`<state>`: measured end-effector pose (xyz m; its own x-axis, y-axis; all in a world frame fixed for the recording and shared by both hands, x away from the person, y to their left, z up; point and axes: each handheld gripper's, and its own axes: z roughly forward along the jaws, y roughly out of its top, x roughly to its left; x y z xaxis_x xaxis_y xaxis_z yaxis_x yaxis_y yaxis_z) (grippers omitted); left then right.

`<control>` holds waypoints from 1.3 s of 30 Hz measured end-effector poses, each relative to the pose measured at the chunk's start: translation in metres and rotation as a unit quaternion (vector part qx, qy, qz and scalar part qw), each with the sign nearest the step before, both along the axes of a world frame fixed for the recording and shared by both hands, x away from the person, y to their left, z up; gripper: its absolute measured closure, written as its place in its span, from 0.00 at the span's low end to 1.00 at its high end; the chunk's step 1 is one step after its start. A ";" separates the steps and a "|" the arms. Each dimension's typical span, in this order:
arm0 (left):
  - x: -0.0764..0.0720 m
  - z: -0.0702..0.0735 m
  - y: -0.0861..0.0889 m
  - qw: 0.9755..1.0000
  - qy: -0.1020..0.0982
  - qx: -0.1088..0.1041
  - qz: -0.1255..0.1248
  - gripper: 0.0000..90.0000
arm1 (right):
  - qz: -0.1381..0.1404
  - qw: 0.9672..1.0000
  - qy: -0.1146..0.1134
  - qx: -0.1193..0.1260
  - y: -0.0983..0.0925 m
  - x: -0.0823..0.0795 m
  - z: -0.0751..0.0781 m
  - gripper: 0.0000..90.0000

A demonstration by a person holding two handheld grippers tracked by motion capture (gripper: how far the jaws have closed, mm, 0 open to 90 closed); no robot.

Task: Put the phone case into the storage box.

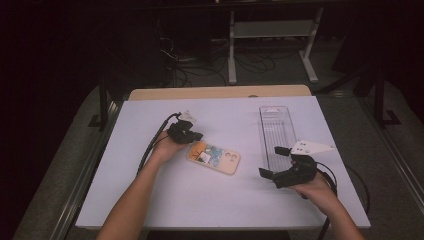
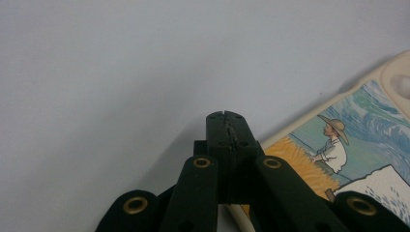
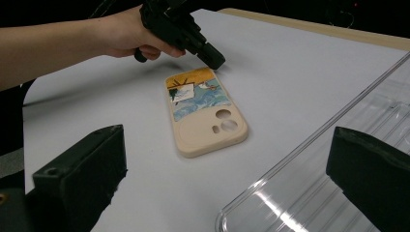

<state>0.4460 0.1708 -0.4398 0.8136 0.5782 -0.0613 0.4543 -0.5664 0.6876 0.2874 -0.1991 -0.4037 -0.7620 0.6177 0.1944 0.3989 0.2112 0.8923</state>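
High view is showing the white table (image 1: pixel 165 195) carrying everything, with a clear plastic tray (image 1: pixel 276 131) lying just ahead of the right tool (image 1: pixel 275 162) and running away from it toward the far edge. A beige phone case (image 1: pixel 214 157) with a painted picture on its back is lying flat between the two tools, well apart from the right one and right beside the tip of the left one, its camera-hole end pointing toward the right tool. The left tool (image 1: pixel 196 136) is resting low over the table with its jaws pressed fully together and nothing between them; in the left gripper view its closed tip (image 2: pixel 227 133) is sitting just beside the case's orange corner (image 2: pixel 309 169), and I cannot tell whether they are touching. The right tool is hovering near the tray's near end with its jaws standing wide apart and gripping nothing.
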 end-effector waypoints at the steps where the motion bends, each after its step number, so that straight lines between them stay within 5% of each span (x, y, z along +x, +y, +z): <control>1: 0.000 0.000 0.000 1.000 0.000 0.000 0.000 1.00 | 0.000 1.000 0.000 0.000 0.000 0.000 0.000 0.00; 14: -0.020 0.003 0.014 1.000 0.019 0.009 -0.021 1.00 | -0.001 1.000 0.000 0.000 0.000 0.000 0.000 0.00; 19: -0.032 0.001 0.018 0.999 0.028 0.033 -0.033 1.00 | -0.001 1.000 -0.001 0.000 0.000 0.000 0.000 0.00; 25: -0.044 0.001 0.025 0.998 0.033 0.029 -0.043 1.00 | -0.002 1.000 -0.001 0.000 0.000 0.000 0.000 0.00; 39: -0.091 0.004 0.027 0.995 0.043 0.042 -0.076 1.00 | -0.004 1.000 0.002 -0.001 0.001 0.000 0.000 0.00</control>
<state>0.3545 0.1974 -0.4356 0.8856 0.4556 -0.0902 0.4143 -0.6871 0.5969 0.2873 -0.1984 -0.4035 -0.7556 0.6246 0.1971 0.4052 0.2093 0.8900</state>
